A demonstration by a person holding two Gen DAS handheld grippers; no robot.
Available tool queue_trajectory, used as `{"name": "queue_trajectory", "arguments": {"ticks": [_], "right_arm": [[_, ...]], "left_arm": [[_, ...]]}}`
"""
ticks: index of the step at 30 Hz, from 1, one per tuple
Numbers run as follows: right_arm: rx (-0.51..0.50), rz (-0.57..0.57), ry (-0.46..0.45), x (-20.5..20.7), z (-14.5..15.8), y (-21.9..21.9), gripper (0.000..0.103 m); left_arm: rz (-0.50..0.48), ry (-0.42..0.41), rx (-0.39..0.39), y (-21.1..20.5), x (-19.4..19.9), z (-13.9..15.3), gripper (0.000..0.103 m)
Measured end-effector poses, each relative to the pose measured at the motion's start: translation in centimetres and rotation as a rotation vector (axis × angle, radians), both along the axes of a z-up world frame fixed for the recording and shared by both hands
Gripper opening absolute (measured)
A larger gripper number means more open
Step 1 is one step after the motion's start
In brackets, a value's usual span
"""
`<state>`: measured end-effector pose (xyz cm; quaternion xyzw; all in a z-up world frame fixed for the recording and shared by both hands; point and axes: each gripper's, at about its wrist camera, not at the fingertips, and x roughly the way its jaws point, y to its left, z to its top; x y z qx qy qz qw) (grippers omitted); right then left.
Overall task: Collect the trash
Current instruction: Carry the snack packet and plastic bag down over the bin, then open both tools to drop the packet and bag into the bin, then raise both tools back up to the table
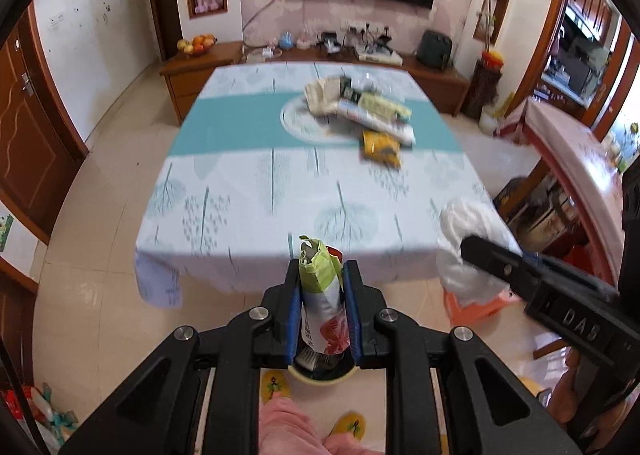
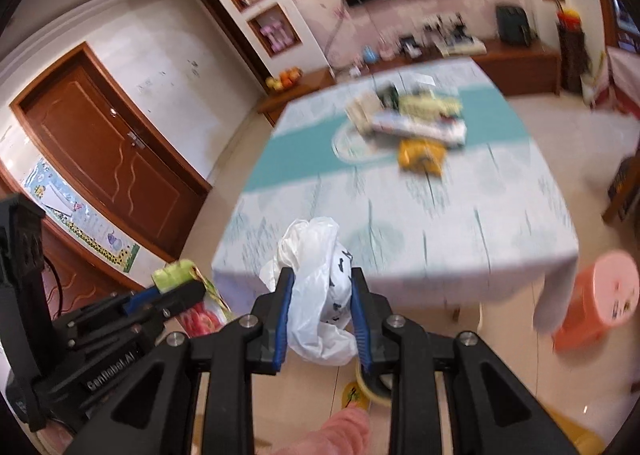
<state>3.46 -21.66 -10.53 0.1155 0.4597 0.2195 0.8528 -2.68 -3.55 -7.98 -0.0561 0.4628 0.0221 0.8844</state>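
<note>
A crumpled green-and-white snack wrapper (image 1: 322,291) is pinched upright between the blue pads of the left gripper (image 1: 322,283), its long axis running along the fingers and its torn top standing clear of the tips. A wadded white plastic bag (image 2: 320,295) is clamped in the right gripper (image 2: 322,287), bulging out past both pads. Neither pair of jaws is spread; each is closed down on its load.

Directly beneath the left jaws, behind the wrapper's lower end, the pale yellow rim of what is taken to be a waste bin (image 1: 324,377) is seen on the floor, between two yellow slippers. The same rim (image 2: 370,391) is caught just under the right gripper's right finger. The bin is thus judged to lie below and slightly toward the holder from both sets of tips, with the left load more squarely over it.

Ahead of both grippers, well apart from the jaws, more trash (image 1: 360,111) is left heaped on a plate at the middle of the clothed table (image 1: 240,199), a yellow packet (image 1: 382,147) lying nearest. A drop straight down is judged to be called for.
</note>
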Motion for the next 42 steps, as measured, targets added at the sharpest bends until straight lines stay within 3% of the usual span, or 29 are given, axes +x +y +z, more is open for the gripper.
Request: {"name": "queue_trajectory", "arguments": {"ticks": [6,13,21,27,30,32,35,42], "right_arm": [[-0.025,-0.024,0.168,-1.2,-8.2,-0.7,0.027],[-0.062,-0.107,0.317,-0.8,-19.5,-1.9,0.027],[-0.107,-0.128,0.386,1.3,-33.5,-1.7,0.028],[-0.114,-0.141,0.45,2.9,-42.4,-0.4,0.033],[-0.124,-0.155,0.464,3.5,-44.9,0.2,0.04],[-0.11,-0.166,0.473,3.6,-46.2,0.3,0.046],[-0.095,-0.198,0.475,3.5,-47.0,0.0,0.061],[-0.102,-0.219,0.448,3.1,-45.1,-0.3,0.061]], "left_arm": [[0.01,0.131,-0.024,-0.4,-0.6,-6.6,0.018],[0.001,0.247,-0.13,0.5,0.6,-17.7,0.018],[-0.023,0.309,-0.141,0.6,3.4,-32.1,0.02],[-0.082,0.311,-0.104,0.0,5.1,-39.7,0.032],[-0.106,0.317,-0.087,0.2,5.6,-42.1,0.044],[-0.113,0.329,-0.073,0.5,5.7,-43.2,0.058],[-0.118,0.341,-0.07,1.1,5.8,-44.4,0.06],[-0.091,0.337,-0.051,2.2,5.4,-43.5,0.06]]}}
